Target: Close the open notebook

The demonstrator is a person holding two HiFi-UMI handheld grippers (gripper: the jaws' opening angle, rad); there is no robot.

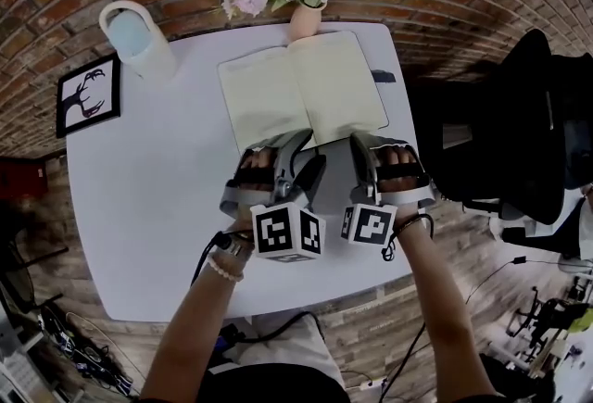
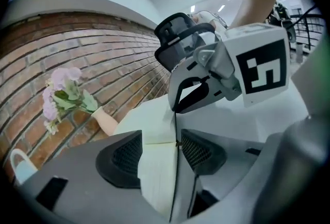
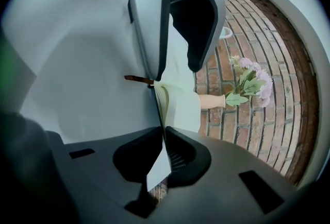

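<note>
The open notebook (image 1: 301, 95) lies with cream pages up at the far side of the white table (image 1: 157, 188). Both grippers sit side by side at its near edge. My left gripper (image 1: 295, 146) (image 2: 162, 155) is open, its pads standing to either side of the notebook's pages (image 2: 149, 125) near the spine without pressing them. My right gripper (image 1: 359, 144) (image 3: 165, 153) is shut on a thin leaf of the notebook's right half (image 3: 180, 99), which stands on edge between its pads. Each gripper shows in the other's view: the right gripper (image 2: 178, 104) and the left gripper (image 3: 175, 71).
A vase of pink flowers (image 1: 301, 21) stands right behind the notebook against the brick wall. A pale blue container (image 1: 134, 35) and a framed picture (image 1: 88, 95) are at the table's far left. A black chair (image 1: 519, 132) stands off the right edge.
</note>
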